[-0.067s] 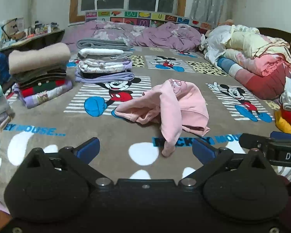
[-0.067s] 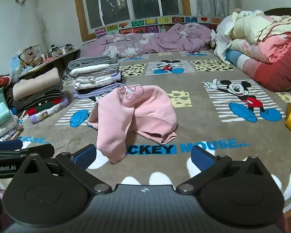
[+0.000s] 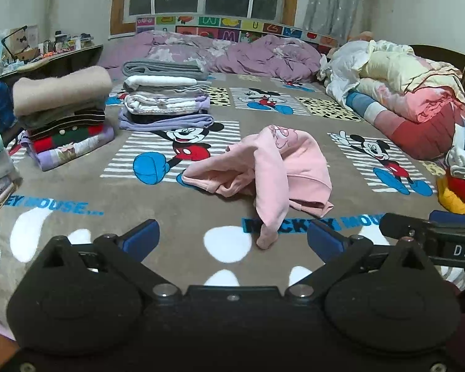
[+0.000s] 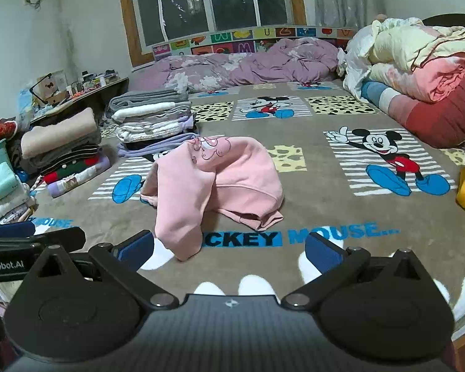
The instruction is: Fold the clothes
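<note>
A crumpled pink sweatshirt (image 3: 272,170) lies in a heap on the Mickey Mouse blanket (image 3: 77,192), one sleeve trailing toward me. It also shows in the right wrist view (image 4: 220,183). My left gripper (image 3: 232,241) is open and empty, held above the blanket just short of the sleeve end. My right gripper (image 4: 229,248) is open and empty, with the sleeve end near its left finger (image 4: 136,248). Each gripper shows at the edge of the other's view.
Two stacks of folded clothes (image 3: 167,99) (image 3: 62,117) stand at the back left of the blanket. A purple duvet (image 3: 232,55) lies along the back. Piled quilts (image 3: 412,93) fill the right side. A cluttered side table (image 3: 46,52) is at far left.
</note>
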